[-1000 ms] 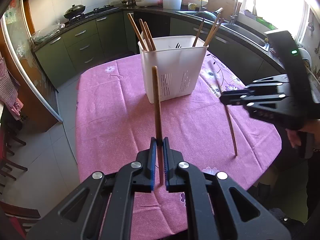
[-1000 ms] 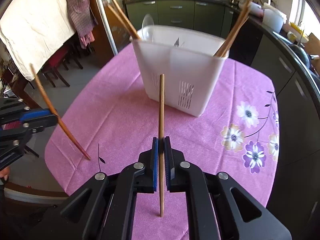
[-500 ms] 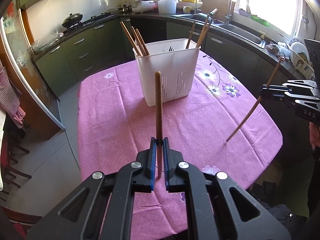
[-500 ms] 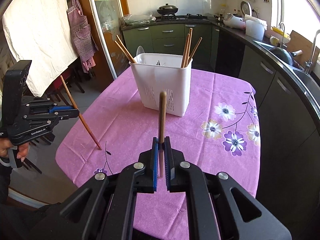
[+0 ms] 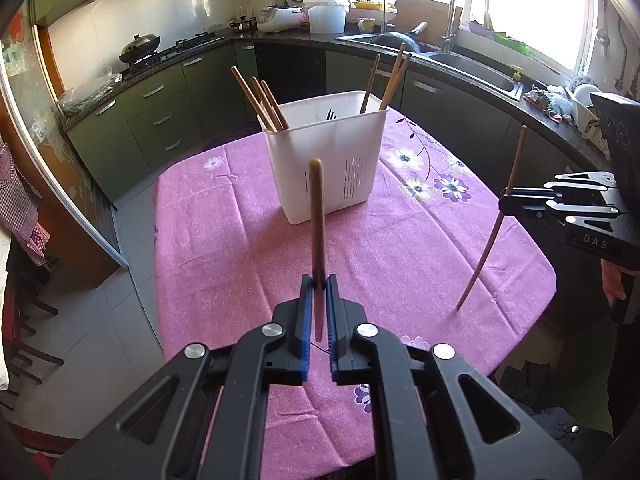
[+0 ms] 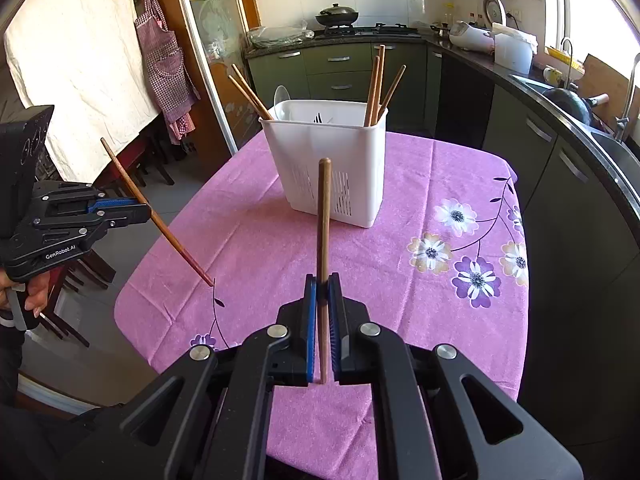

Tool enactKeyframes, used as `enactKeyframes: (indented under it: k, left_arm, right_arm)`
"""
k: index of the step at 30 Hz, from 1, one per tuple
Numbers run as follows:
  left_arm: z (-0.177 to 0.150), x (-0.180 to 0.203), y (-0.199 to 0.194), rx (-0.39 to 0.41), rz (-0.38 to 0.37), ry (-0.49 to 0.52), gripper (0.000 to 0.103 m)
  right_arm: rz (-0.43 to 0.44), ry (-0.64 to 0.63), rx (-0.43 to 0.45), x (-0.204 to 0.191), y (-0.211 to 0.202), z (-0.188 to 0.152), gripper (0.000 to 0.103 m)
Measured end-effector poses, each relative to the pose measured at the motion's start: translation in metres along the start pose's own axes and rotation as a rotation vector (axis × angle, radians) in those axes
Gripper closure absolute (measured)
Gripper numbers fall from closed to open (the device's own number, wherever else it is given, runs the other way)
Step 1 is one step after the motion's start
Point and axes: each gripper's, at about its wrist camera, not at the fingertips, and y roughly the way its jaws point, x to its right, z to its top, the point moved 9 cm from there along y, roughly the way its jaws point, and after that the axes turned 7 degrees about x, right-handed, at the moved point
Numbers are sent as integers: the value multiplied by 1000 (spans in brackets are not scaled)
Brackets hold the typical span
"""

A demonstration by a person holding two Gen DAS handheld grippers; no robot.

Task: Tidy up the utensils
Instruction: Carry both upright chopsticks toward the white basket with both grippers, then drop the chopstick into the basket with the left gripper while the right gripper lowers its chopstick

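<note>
A white slotted utensil holder (image 5: pixel 328 160) (image 6: pixel 332 168) stands on the pink tablecloth, with several wooden chopsticks leaning in its left and right ends. My left gripper (image 5: pixel 318 280) (image 6: pixel 146 210) is shut on a wooden chopstick (image 5: pixel 317 220) (image 6: pixel 160 220), held upright above the table's near edge. My right gripper (image 6: pixel 322 280) (image 5: pixel 504 200) is shut on a second wooden chopstick (image 6: pixel 323 220) (image 5: pixel 494 232), also upright, at the table's right side. Both grippers are well short of the holder.
The pink floral tablecloth (image 5: pixel 248 248) covers a small table. Green kitchen cabinets (image 5: pixel 160 96) and a counter with sink (image 5: pixel 472 64) curve behind and to the right. Chairs (image 6: pixel 80 272) and a hanging apron (image 6: pixel 164 64) stand to the left.
Both grippers have pulled back and up from the holder, each still gripping its chopstick. The right chopstick has swung from tilted to nearly upright at the table's right edge.
</note>
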Motion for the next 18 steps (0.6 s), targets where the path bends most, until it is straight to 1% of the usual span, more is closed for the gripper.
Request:
enactKeyframes:
  k: [4,8,13,18]
  left_arm:
    - [6,3,-3,-1,-20,-7,96]
    - [31,6,-13,17,-46,-17,96]
    - [91,10,-32,90,-58,-20,96]
    - [156,12,-43,190,-40,-17,96]
  right_arm:
    - [3,-3,1,0,-1,-1,96]
    - [4,1,4,1,-2,-1,96]
    - [8,9,10,4,-4,-2,96]
    - [18,24,20,11,-6,-4,96]
